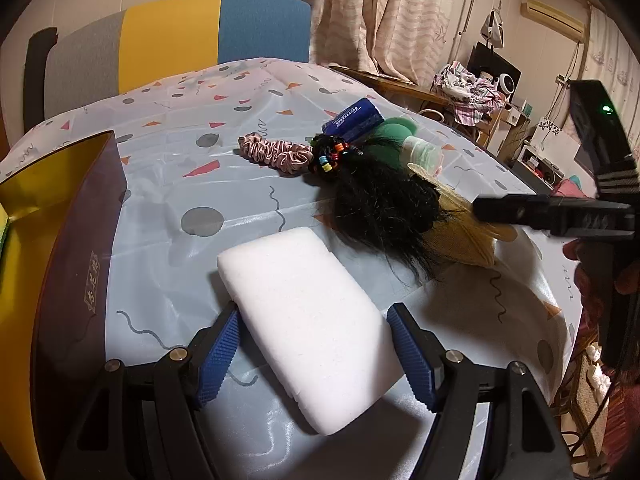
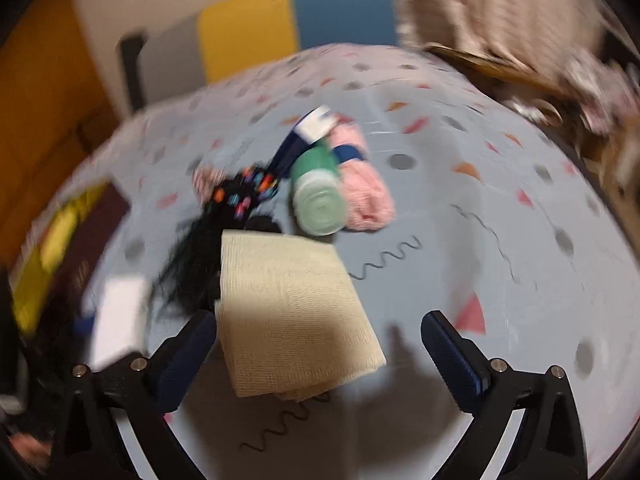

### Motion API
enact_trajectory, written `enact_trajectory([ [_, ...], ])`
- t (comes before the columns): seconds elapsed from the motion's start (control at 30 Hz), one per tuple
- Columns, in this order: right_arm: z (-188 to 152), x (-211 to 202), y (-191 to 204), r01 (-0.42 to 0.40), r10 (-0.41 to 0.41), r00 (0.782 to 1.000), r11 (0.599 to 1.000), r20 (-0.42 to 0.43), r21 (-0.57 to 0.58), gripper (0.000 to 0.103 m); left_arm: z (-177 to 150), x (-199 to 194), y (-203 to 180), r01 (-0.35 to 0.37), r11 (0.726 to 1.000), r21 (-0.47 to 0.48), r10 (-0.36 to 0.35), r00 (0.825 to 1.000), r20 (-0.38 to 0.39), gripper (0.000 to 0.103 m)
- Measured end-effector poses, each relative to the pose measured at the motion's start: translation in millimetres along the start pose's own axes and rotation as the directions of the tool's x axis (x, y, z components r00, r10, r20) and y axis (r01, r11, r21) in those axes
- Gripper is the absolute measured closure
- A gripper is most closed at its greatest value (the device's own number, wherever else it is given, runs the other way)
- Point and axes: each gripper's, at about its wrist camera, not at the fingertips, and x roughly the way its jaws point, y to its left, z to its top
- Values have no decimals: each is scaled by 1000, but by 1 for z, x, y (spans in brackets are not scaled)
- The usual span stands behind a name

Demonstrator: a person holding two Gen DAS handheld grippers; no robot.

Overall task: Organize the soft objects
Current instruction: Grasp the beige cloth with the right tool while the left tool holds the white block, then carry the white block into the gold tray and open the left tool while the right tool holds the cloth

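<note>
A white sponge (image 1: 304, 320) sits between the blue pads of my left gripper (image 1: 312, 312), which press on its two long sides. My right gripper (image 2: 320, 320) stands wide open above a folded beige cloth (image 2: 288, 308) that lies on the table by its left finger. One of its fingers (image 1: 504, 210) reaches over that cloth (image 1: 460, 244) in the left wrist view. Behind the cloth lie a black hairpiece (image 1: 380, 204) with coloured beads, a pink scrunchie (image 1: 276, 152), a green bottle (image 2: 316, 200) and pink yarn (image 2: 364, 188). The right wrist view is blurred.
A maroon box (image 1: 80, 240) with a yellow inside stands at the table's left edge. A blue packet (image 1: 354, 118) lies behind the green bottle. A chair with a grey, yellow and blue back (image 1: 172, 36) stands beyond the patterned tablecloth (image 1: 180, 184). Cluttered furniture fills the right.
</note>
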Motion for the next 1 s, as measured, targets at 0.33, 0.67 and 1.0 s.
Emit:
enact_trajectory([
  [0.33, -3, 35, 2, 0, -2, 994, 1000, -108, -16, 28, -1, -1, 0, 4, 1000, -1, -4, 1000, 7, 28],
  [0.67, -28, -18, -6, 104, -100, 994, 983, -34, 154, 57, 1, -1, -1, 4, 1000, 4, -4, 1000, -4, 29],
  [1.0, -49, -76, -11, 4, -43, 992, 950, 118, 312, 61, -2, -8, -4, 28, 1000, -1, -28, 1000, -9, 35],
])
